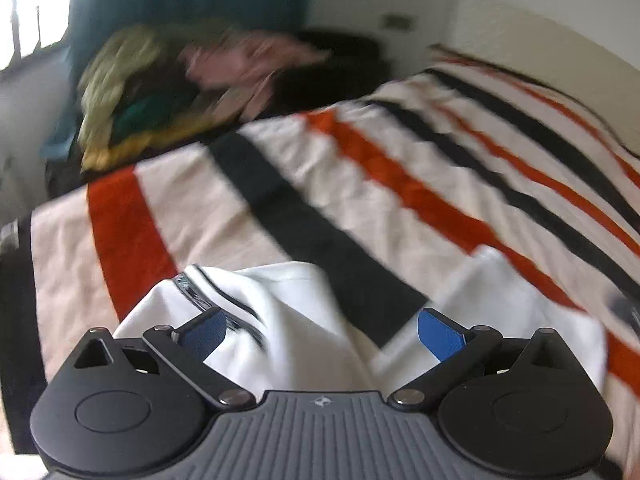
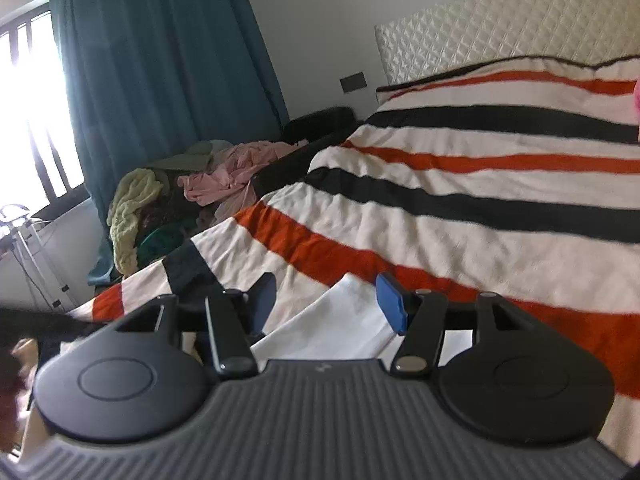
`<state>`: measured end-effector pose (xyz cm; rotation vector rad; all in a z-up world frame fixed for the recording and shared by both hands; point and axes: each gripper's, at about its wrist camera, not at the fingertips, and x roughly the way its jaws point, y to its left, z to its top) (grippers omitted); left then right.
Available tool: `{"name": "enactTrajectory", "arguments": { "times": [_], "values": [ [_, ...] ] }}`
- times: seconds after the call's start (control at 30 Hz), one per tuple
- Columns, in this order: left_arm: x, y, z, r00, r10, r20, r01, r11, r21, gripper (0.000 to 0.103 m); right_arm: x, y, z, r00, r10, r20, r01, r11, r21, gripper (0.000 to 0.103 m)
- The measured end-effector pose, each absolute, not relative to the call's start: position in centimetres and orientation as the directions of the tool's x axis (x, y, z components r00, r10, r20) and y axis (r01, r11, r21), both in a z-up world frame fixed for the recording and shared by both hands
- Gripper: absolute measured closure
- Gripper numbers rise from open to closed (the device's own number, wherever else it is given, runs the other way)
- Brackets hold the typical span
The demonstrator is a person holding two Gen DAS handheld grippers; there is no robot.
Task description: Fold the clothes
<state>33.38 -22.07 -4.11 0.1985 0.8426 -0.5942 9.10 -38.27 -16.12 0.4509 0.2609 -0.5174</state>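
A white garment (image 1: 288, 320) with a dark-trimmed collar lies crumpled on the striped blanket (image 1: 360, 184) at the near edge of the bed. My left gripper (image 1: 322, 334) hovers open just above it, blue pads spread wide with nothing between them. In the right wrist view a flat white part of the garment (image 2: 340, 324) lies under and between the fingers of my right gripper (image 2: 330, 306), which is open. The right blue pad (image 2: 392, 304) sits at the cloth's edge without clamping it.
A heap of clothes (image 2: 192, 196), yellow-green, pink and dark, is piled beside the bed's far left side, in front of a teal curtain (image 2: 160, 60). A quilted white headboard (image 2: 512, 28) stands at the back right. A metal stand (image 2: 28, 240) is by the window.
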Motion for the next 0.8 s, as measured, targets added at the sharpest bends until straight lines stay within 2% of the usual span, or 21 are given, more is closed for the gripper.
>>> {"name": "enactTrajectory", "arguments": {
  "times": [0.07, 0.13, 0.2, 0.23, 0.3, 0.33, 0.4, 0.43, 0.47, 0.53, 0.63, 0.73, 0.8],
  "values": [
    [37.9, -22.9, -5.7, 0.471, -0.311, -0.826, 0.436, 0.896, -0.089, 0.001, 9.5, -37.9, -16.6, 0.841, -0.401, -0.364, 0.521, 0.779, 0.347, 0.044],
    [41.3, -23.2, -7.4, 0.407, -0.191, -0.894, 0.281, 0.957, -0.076, 0.005, 10.0, -37.4, -17.1, 0.843, -0.389, -0.371, 0.512, 0.791, 0.336, 0.044],
    [43.5, -23.5, -9.1, 0.349, -0.13, -0.928, 0.2, 0.978, -0.062, 0.008, 10.2, -37.3, -17.4, 0.84, -0.388, -0.379, 0.515, 0.79, 0.334, 0.044],
    [44.5, -23.7, -9.9, 0.321, -0.097, -0.942, 0.171, 0.984, -0.043, 0.016, 10.3, -37.3, -17.5, 0.838, -0.388, -0.383, 0.517, 0.787, 0.336, 0.044],
    [44.9, -24.7, -10.6, 0.326, -0.046, -0.944, 0.237, 0.971, 0.035, 0.029, 10.4, -37.3, -17.7, 0.835, -0.387, -0.39, 0.522, 0.782, 0.34, 0.044],
    [44.9, -25.2, -10.6, 0.34, -0.035, -0.94, 0.281, 0.957, 0.066, 0.038, 10.5, -37.3, -17.8, 0.834, -0.387, -0.393, 0.524, 0.78, 0.342, 0.044],
    [44.9, -26.3, -10.5, 0.369, -0.015, -0.929, 0.365, 0.922, 0.13, 0.067, 10.5, -37.0, -18.0, 0.838, -0.386, -0.386, 0.518, 0.785, 0.341, 0.044],
    [44.9, -27.0, -10.4, 0.382, -0.004, -0.924, 0.412, 0.896, 0.166, 0.093, 10.5, -36.7, -18.0, 0.84, -0.388, -0.379, 0.515, 0.79, 0.333, 0.044],
    [44.9, -28.0, -9.8, 0.396, 0.003, -0.918, 0.484, 0.849, 0.212, 0.095, 10.6, -36.4, -18.1, 0.84, -0.396, -0.371, 0.516, 0.796, 0.317, 0.044],
    [44.5, -29.7, -7.3, 0.449, -0.056, -0.892, 0.606, 0.753, 0.258, 0.097, 10.9, -35.5, -18.2, 0.839, -0.409, -0.358, 0.514, 0.812, 0.277, 0.044],
    [43.6, -31.7, -2.2, 0.532, -0.244, -0.811, 0.735, 0.609, 0.299, 0.097, 11.5, -34.9, -18.6, 0.843, -0.397, -0.363, 0.503, 0.819, 0.275, 0.044],
    [41.3, -33.0, 1.1, 0.639, -0.425, -0.641, 0.764, 0.445, 0.467, 0.097, 12.0, -34.6, -19.0, 0.843, -0.395, -0.365, 0.503, 0.82, 0.273, 0.044],
    [40.1, -33.4, 1.8, 0.683, -0.498, -0.534, 0.726, 0.388, 0.568, 0.09, 12.3, -34.4, -19.2, 0.841, -0.397, -0.368, 0.505, 0.821, 0.267, 0.044]
  ]
}}
